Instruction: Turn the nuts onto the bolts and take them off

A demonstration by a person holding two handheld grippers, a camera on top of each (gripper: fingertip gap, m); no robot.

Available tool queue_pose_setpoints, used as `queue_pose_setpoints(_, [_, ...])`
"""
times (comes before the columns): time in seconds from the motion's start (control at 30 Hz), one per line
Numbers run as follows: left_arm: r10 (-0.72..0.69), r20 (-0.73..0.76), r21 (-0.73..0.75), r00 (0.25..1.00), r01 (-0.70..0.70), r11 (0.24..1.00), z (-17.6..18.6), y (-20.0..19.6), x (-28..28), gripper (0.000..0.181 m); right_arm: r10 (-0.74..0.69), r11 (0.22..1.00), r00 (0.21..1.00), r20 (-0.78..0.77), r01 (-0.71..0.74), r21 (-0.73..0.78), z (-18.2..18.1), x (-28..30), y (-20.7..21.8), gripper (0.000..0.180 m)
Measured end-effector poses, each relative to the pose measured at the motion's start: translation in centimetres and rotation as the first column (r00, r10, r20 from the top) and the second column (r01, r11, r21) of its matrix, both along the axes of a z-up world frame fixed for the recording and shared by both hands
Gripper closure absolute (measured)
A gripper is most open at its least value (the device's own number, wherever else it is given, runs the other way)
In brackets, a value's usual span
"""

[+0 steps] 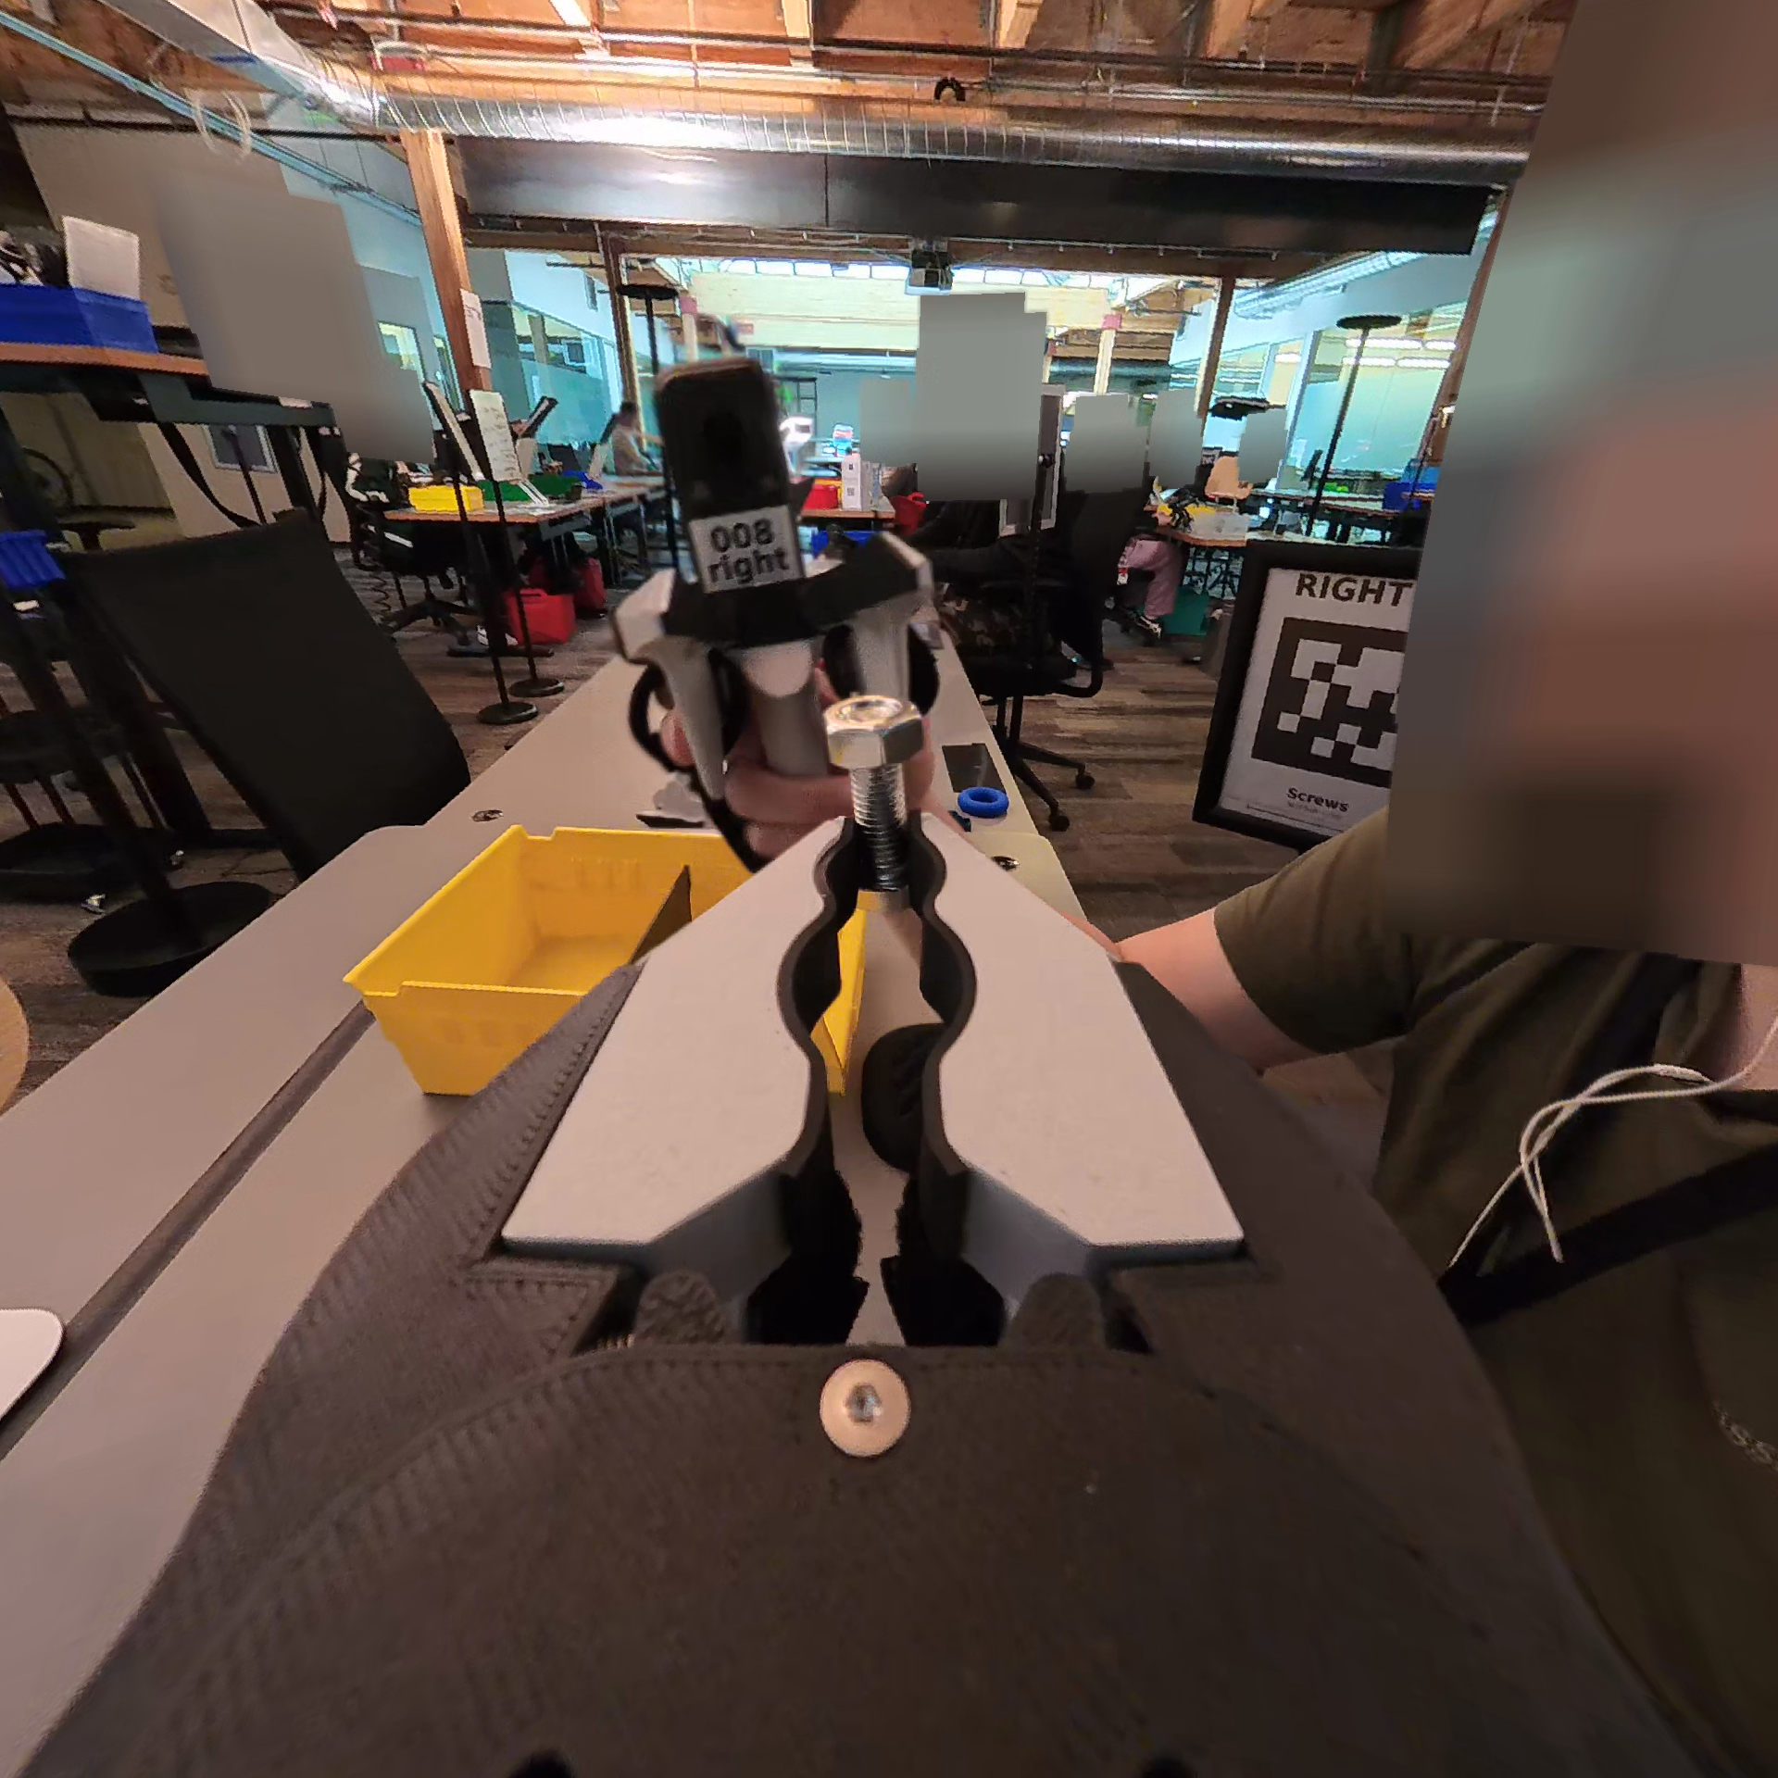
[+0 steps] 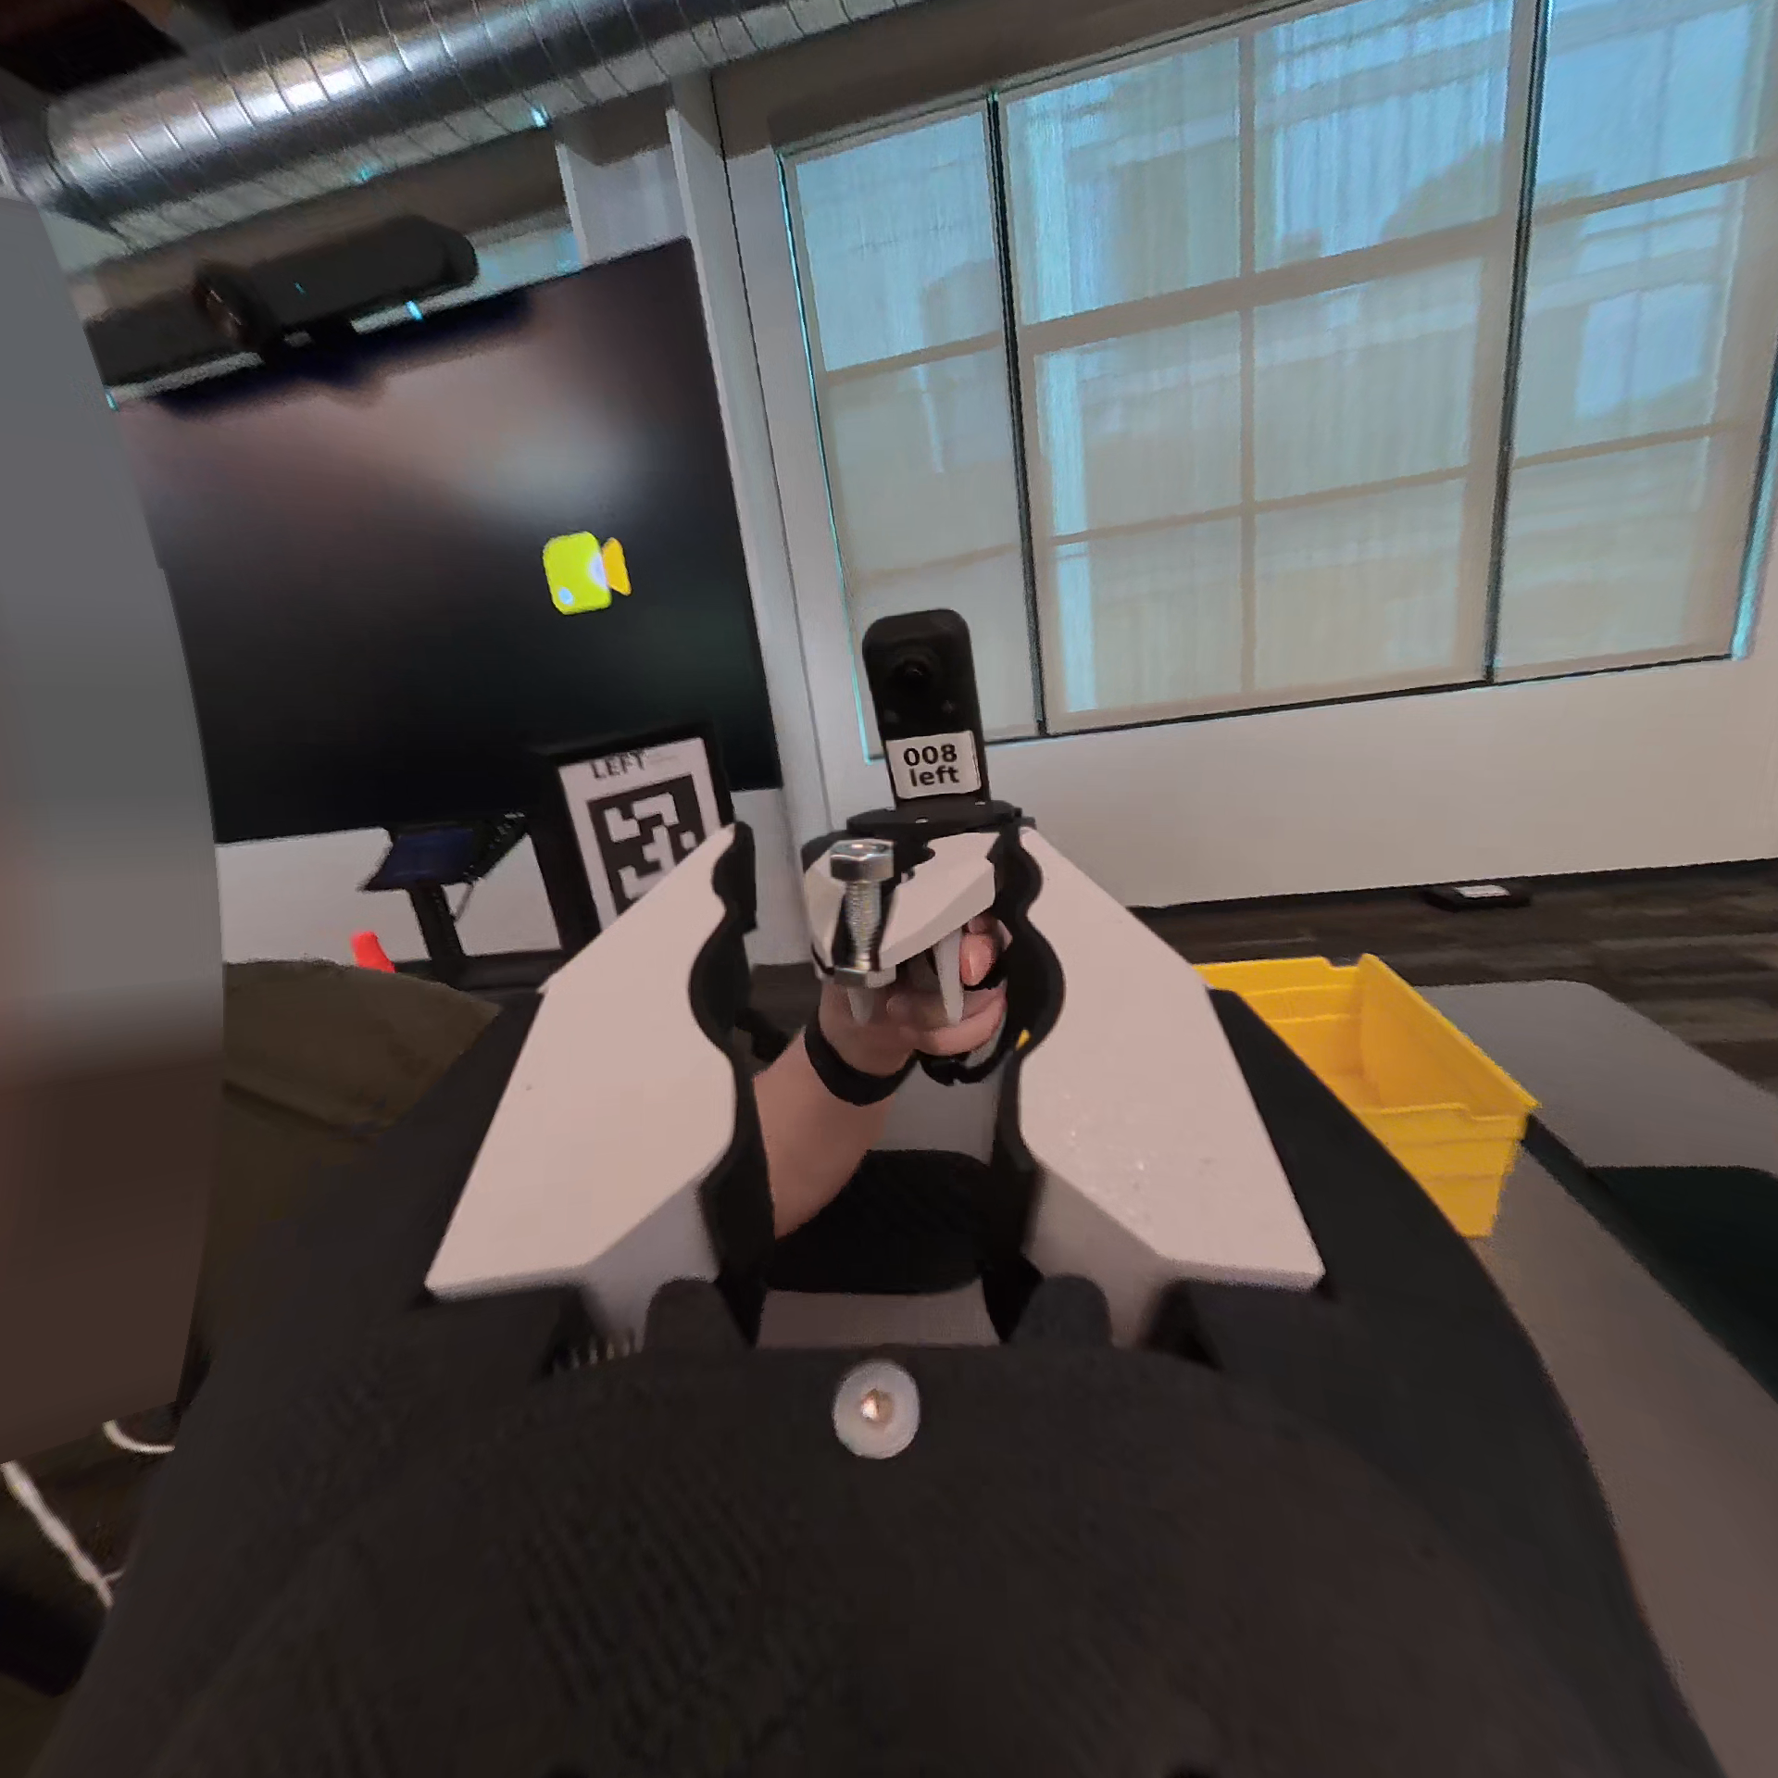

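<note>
My left gripper [image 1: 880, 871] is shut on the threaded shank of a silver hex bolt [image 1: 874, 736], which stands upright with its head on top, held above the table. My right gripper [image 1: 779, 673] faces it from just behind the bolt, open and empty. In the right wrist view my right gripper [image 2: 876, 856] has its jaws wide apart, and the left gripper [image 2: 871, 928] with the bolt [image 2: 859, 900] shows between them. A wider silver piece, maybe a nut [image 2: 863, 974], sits at the bolt's lower end.
A yellow bin [image 1: 481, 962] stands on the grey table [image 1: 192, 1106] under the grippers; it also shows in the right wrist view [image 2: 1395, 1068]. A blue ring [image 1: 981, 800] lies farther along the table. Framed marker boards [image 1: 1337, 693] [image 2: 645, 827] stand beside it. A black chair [image 1: 269, 673] is left. About 6 centimeters separates my left fingertips from my right.
</note>
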State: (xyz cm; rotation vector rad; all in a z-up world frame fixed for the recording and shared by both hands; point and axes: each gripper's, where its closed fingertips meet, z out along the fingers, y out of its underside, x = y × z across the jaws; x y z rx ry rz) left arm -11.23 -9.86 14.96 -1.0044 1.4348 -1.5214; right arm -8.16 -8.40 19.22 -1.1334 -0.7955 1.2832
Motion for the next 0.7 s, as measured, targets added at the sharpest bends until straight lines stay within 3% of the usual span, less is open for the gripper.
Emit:
queue_pose_setpoints(0.37, [0.167, -0.004, -0.048, 0.986, -0.167, 0.985, -1.8, -0.3, 3.8, 0.173, -0.313, 0.945, 0.926, 0.209, 0.326, -0.029, -1.4, 5.9, 0.9, 0.126])
queue_pose_setpoints(0.57, [0.294, -0.038, -0.054, 0.955, -0.296, 0.954, -3.6, -0.2, 5.4, 0.173, -0.545, 0.832, 0.79, 0.282, 0.55, 0.069, -1.9, 9.6, 1.7, 0.126])
queue_pose_setpoints(0.7, [0.354, -0.045, -0.058, 0.934, -0.357, 0.932, -4.2, -0.4, 6.3, 0.173, -0.61, 0.791, 0.727, 0.314, 0.583, 0.185, -1.6, 10.2, 0.5, 0.125])
